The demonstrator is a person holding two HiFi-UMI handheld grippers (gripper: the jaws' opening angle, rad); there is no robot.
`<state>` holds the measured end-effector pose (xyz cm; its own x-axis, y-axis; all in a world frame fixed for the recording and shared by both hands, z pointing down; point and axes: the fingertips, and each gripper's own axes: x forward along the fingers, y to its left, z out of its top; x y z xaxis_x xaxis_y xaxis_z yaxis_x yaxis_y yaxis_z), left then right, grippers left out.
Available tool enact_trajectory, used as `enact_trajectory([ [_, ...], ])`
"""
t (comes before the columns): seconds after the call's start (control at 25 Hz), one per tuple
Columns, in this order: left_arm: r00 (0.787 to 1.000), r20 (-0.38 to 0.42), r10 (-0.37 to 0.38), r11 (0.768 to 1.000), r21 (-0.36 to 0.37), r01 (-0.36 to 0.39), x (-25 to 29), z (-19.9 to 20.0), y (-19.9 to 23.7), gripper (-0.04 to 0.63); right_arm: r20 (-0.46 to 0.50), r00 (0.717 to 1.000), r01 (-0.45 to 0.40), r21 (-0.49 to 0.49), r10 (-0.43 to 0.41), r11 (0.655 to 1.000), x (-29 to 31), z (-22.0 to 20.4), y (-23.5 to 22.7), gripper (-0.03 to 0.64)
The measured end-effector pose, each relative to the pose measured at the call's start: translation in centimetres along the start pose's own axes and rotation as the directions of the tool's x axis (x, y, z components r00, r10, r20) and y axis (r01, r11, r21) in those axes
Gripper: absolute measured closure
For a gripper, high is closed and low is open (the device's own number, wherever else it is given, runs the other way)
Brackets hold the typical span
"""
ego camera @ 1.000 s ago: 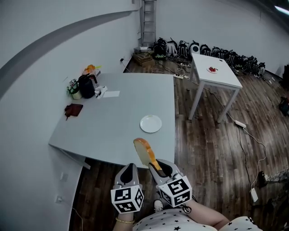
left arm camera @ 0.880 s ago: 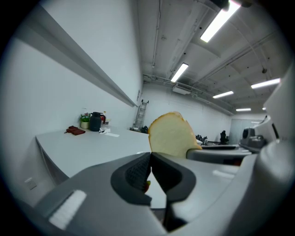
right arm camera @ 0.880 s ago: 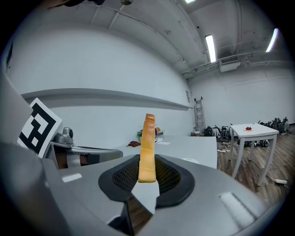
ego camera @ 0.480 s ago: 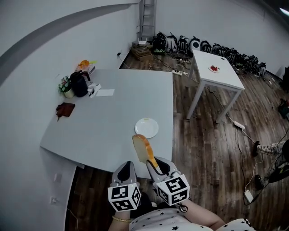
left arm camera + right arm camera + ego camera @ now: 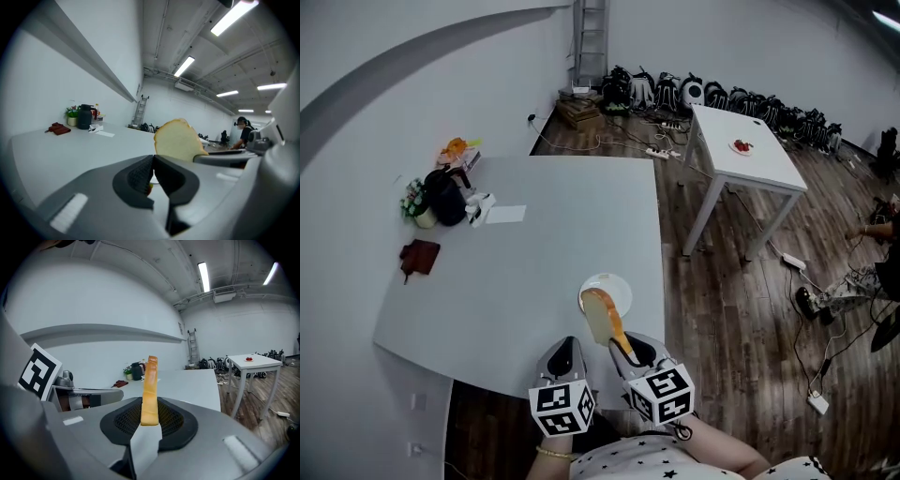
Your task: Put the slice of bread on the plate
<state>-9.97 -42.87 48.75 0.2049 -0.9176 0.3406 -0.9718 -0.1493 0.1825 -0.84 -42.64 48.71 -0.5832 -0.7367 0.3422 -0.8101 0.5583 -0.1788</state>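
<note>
Bread slice (image 5: 600,317) stands on edge, clamped at its lower end in my right claw (image 5: 623,351). My left claw (image 5: 565,347), just beside it, is closed on nothing. Beyond, the slice's top overlaps the near rim of the white plate (image 5: 618,286) on the grey bench (image 5: 534,244) in head view.
</note>
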Motion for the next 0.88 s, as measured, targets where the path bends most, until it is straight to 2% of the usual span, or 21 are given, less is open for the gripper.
enact_trajectory([
  [0.44,0.997,-0.051,-0.057,0.998,0.019,0.058,7.9,1.5,3.1,0.588,-0.128,0.991,0.062,0.101,-0.048,0.993,8.0,-0.9,-3.7,0.531],
  [0.88,0.986,-0.119,-0.113,0.993,0.014,0.115,11.7,0.4,4.2,0.588,-0.296,0.954,0.117,0.231,-0.044,0.966,13.2,-4.5,-5.6,0.529],
])
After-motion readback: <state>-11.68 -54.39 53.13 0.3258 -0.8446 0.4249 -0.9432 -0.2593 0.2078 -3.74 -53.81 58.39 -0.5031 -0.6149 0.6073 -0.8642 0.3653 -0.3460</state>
